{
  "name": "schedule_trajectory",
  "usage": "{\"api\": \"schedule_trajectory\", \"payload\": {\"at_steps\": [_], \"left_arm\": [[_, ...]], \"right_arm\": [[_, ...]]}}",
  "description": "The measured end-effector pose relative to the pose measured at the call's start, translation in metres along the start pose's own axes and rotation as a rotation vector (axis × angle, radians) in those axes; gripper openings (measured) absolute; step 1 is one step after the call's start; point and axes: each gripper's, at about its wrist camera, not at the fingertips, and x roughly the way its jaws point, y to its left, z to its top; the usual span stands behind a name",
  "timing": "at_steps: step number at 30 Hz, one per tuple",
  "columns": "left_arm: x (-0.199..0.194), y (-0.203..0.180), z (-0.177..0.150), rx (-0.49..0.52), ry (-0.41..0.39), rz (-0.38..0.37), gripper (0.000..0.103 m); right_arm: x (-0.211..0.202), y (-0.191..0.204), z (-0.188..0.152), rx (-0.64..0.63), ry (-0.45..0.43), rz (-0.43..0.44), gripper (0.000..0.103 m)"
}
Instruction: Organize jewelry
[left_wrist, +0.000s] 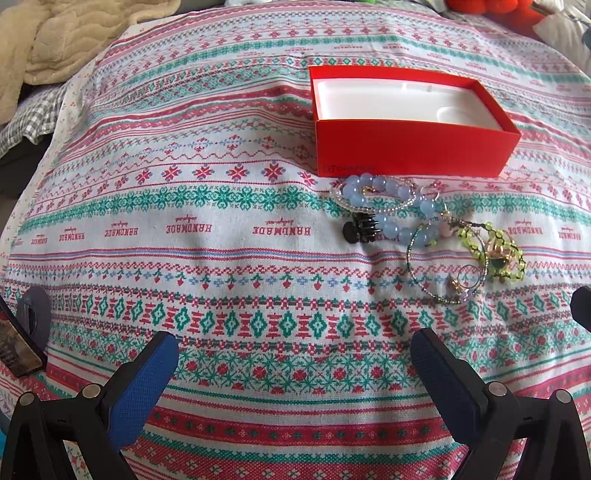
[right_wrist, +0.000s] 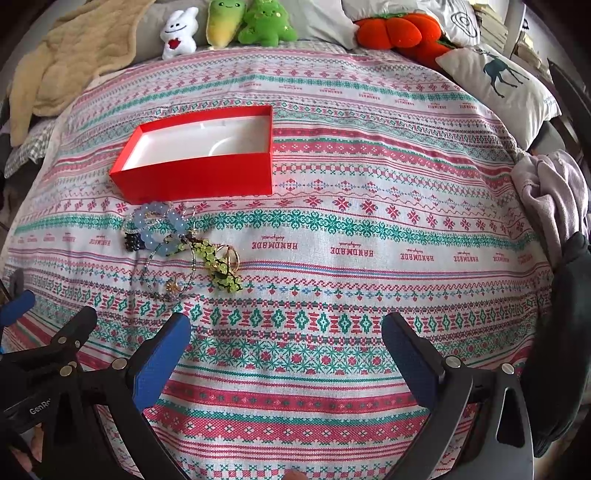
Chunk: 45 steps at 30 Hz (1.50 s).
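While you hold both the left gripper and right gripper wide open and empty above the patterned woven cloth, the tangled pile of beaded bracelets lies beyond them, just in front of the open red cardboard box.

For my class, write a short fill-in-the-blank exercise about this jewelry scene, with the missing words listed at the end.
1. The red box has a ____ lining and holds no jewelry yet.
2. The pile of jewelry lies on the patterned cloth, ____ the box rather than in it.
3. The bracelet of large round beads is pale ____.
4. The left gripper and the right gripper are both ____ and hold nothing.

Missing words: white; outside; blue; open
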Motion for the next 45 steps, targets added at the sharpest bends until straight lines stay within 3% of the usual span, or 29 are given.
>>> {"api": "schedule_trajectory", "payload": {"at_steps": [45], "left_arm": [[0.0014,0.0067,-0.0005,0.000,0.008,-0.001,0.103]], "right_arm": [[0.0014,0.0003,-0.0010,-0.007,0.003,-0.005,0.103]]}}
